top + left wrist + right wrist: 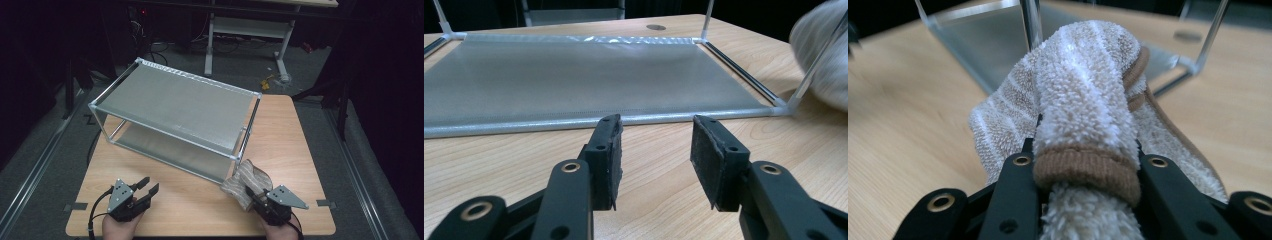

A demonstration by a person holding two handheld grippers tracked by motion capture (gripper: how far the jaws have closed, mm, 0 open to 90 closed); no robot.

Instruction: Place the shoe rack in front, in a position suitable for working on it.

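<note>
Right gripper [256, 198]: jaws clamped on rolled striped towel [1083, 120], terry bulk bulging ahead of and above jaws, brown hem band pinched between them. Towel rests on table [190, 205], just beside near corner post of two-tier rack [175, 100].

Left gripper [655, 155]: jaws part open, nothing between; lower shelf edge of rack ahead of them.

Step, as judged: towel gripped, carry toward rack in hand. Next move calls for lift clear of corner post, then placement onto shelf; snagging on post is risk.
</note>
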